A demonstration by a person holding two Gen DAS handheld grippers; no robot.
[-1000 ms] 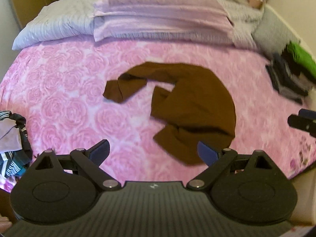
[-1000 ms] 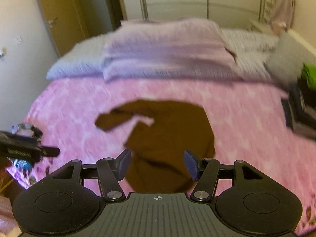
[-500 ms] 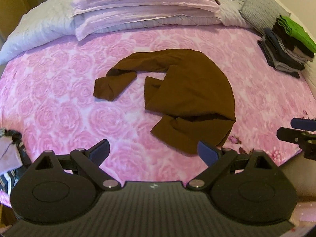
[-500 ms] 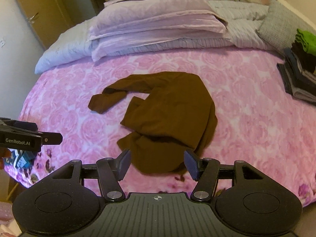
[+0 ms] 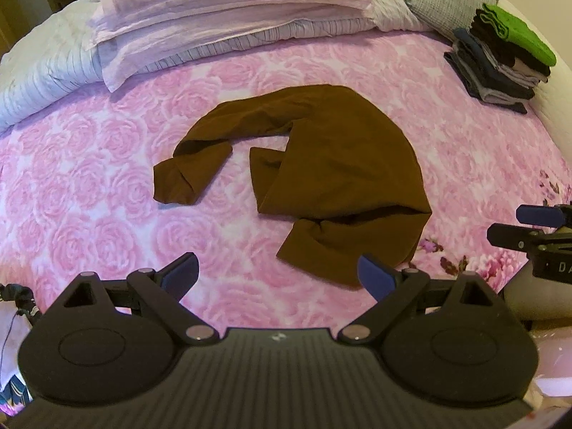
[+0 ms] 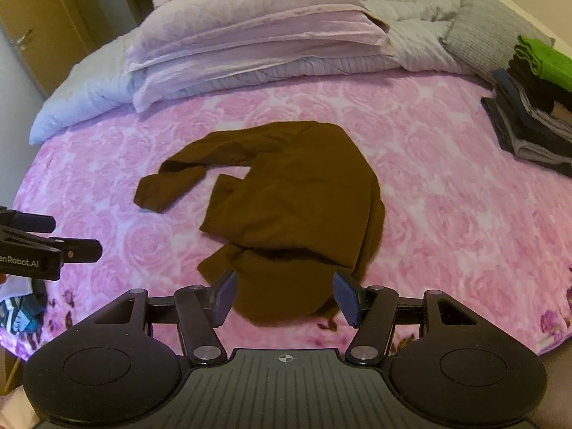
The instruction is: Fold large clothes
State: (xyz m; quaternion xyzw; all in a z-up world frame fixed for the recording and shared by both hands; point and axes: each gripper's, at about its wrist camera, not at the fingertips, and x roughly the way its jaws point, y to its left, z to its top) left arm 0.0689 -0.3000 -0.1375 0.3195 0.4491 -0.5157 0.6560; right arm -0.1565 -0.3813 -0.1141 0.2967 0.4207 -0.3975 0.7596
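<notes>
A brown long-sleeved garment (image 5: 332, 175) (image 6: 296, 200) lies crumpled in the middle of a pink rose-patterned bed (image 5: 89, 196) (image 6: 447, 214). One sleeve reaches out to the left and its near part is bunched toward the bed's front edge. My left gripper (image 5: 278, 274) hovers open over the front of the bed, just left of the garment's near end. My right gripper (image 6: 286, 298) is open too, above the garment's near end, with nothing between its fingers. Each gripper shows at the edge of the other's view, the right gripper (image 5: 532, 228) and the left gripper (image 6: 43, 243).
Lilac pillows (image 5: 228, 10) (image 6: 250, 35) and a pale quilt lie at the head of the bed. A stack of folded clothes (image 5: 500, 60) (image 6: 536, 107) topped with green sits at the right edge. A grey cushion (image 6: 482, 32) stands behind it. Patterned cloth (image 6: 18, 314) lies at the lower left.
Both grippers have moved forward and tilted down toward the bed, so the garment looks larger and nearer. Both stay open. The garment has not moved.
</notes>
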